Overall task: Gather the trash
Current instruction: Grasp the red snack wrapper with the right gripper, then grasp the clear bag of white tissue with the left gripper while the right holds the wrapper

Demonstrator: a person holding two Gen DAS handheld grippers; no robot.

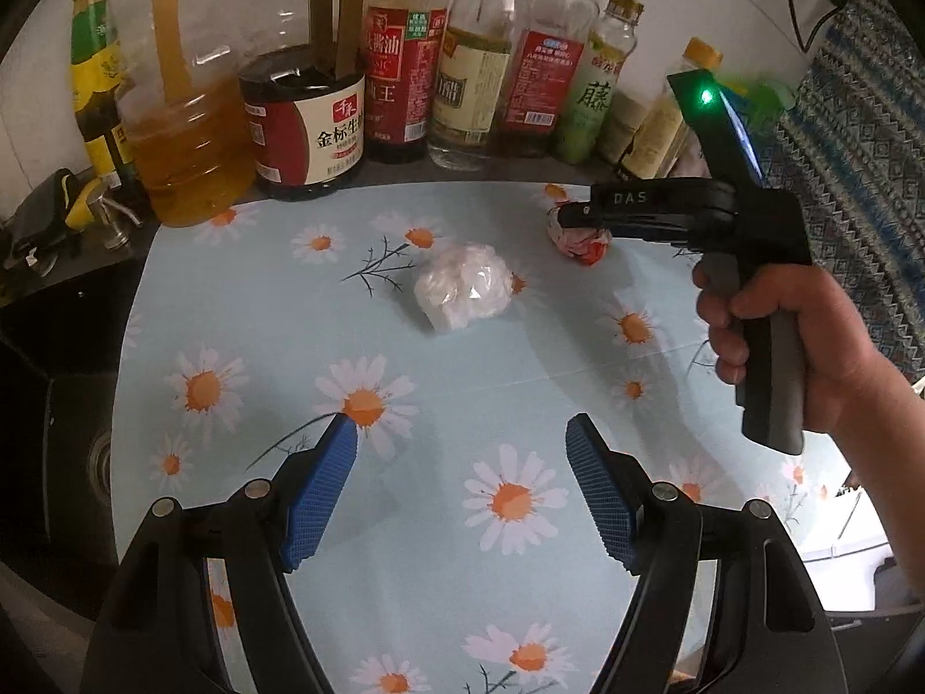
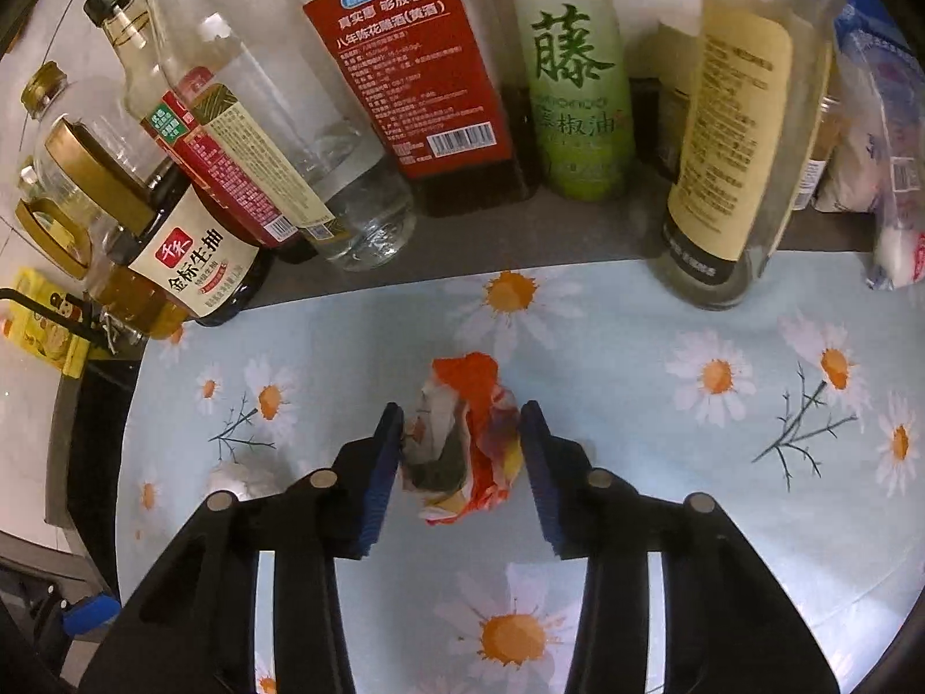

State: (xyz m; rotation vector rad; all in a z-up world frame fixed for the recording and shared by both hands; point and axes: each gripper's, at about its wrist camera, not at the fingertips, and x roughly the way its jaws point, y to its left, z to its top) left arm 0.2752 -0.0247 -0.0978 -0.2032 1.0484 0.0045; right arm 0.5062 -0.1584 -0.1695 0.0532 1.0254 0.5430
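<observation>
A crumpled red, white and orange wrapper [image 2: 462,439] lies on the daisy-print tablecloth [image 2: 665,491]. My right gripper [image 2: 461,422] straddles it, its blue pads close on both sides; I cannot tell whether they grip it. In the left wrist view the wrapper [image 1: 581,240] sits under the right gripper [image 1: 584,214]. A crumpled white plastic ball [image 1: 462,288] lies mid-cloth, also visible in the right wrist view [image 2: 240,477] at the left. My left gripper [image 1: 461,434] is open and empty, above the cloth, well short of the ball.
A row of oil, soy sauce and vinegar bottles [image 1: 404,58] stands along the back edge, close behind the wrapper [image 2: 451,69]. A white plastic bag [image 2: 879,162] sits at the back right. A dark sink [image 1: 69,381] lies left of the cloth.
</observation>
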